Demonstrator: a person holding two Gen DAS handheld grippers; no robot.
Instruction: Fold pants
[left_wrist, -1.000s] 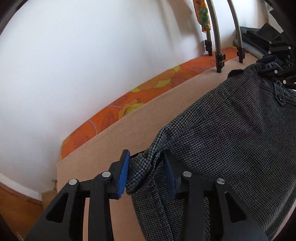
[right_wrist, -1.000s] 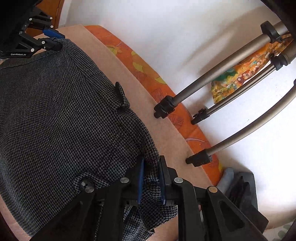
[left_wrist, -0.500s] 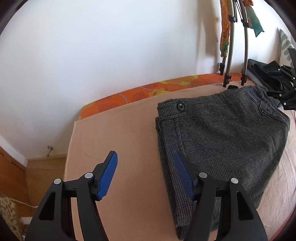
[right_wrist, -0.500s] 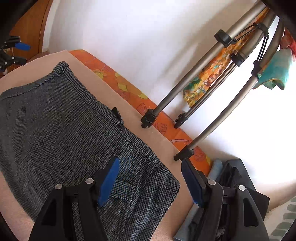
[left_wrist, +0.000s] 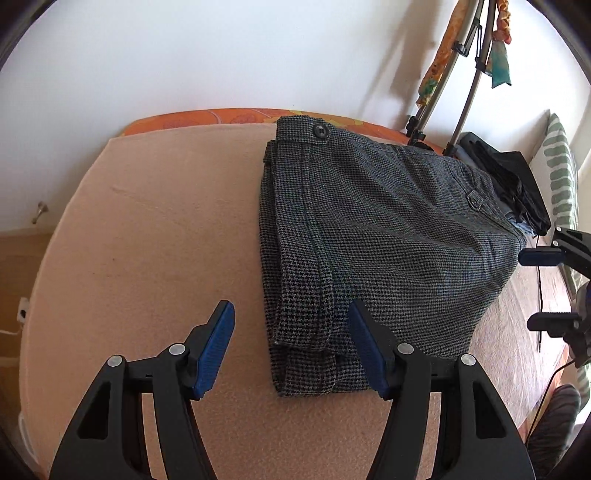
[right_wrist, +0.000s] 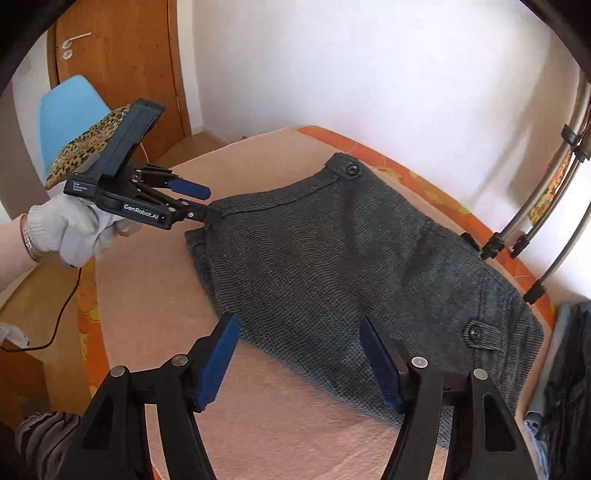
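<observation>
A white-walled bedroom holds a bed spread with a peach-coloured fleece blanket (left_wrist: 140, 236), an orange flowered sheet (left_wrist: 229, 115) showing along its far edge. Nearest the left wrist camera, the left gripper (left_wrist: 291, 347) hangs with its blue-padded jaws spread wide and empty, straddling the near left corner of the grey houndstooth wool pants (left_wrist: 388, 236). The right gripper (right_wrist: 299, 358) is equally wide and empty over the bundle's near edge. The pants lie folded into a compact rectangle on the blanket's right half, the waistband button (left_wrist: 320, 130) at the far edge beside the sheet.

The fold looks essentially done. To finish it well, I would check the stacked layers at the left edge, where they sit slightly stepped, and nudge them flush with closed fingertips rather than pinching, so nothing lifts. Beyond, grey metal rack legs (right_wrist: 532, 218) stand against the wall.
</observation>
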